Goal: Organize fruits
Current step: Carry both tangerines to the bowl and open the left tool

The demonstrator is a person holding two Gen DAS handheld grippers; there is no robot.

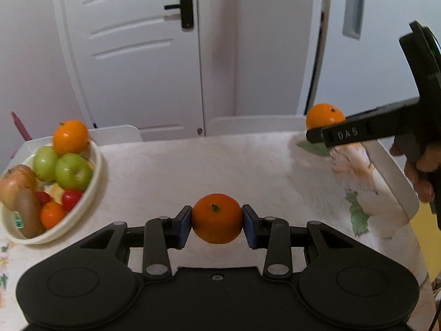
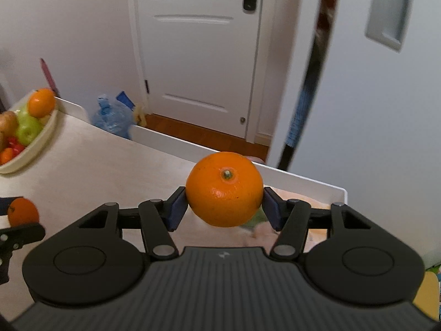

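- Left gripper (image 1: 217, 223): blue pads clamped on a round orange mandarin with a dark stem scar (image 1: 217, 218), held clear above the pale tabletop (image 1: 193, 165).
- Right gripper (image 2: 224, 207): fingers clenched on a second, larger round orange mandarin with a green stem nub (image 2: 224, 189), carried over the table's far right edge.
- Destination, as I judge it: the cream oval ceramic bowl of fruit (image 1: 95, 182), at the table's left.
- To do it well: bring the left mandarin across first, lower it into a hollow between fruits, and only then loosen the pads. The heap is crowded, so a drop from height may roll off.
- Keep the right gripper back until the left is clear; both arms heading for one bowl could collide.
- Count, left view: three mandarins outside or atop (two gripped, one topping the bowl (image 1: 70, 137)), one small mandarin low in the bowl, two green apples, one reddish apple, one kiwi, two or three small red fruits, partly hidden.
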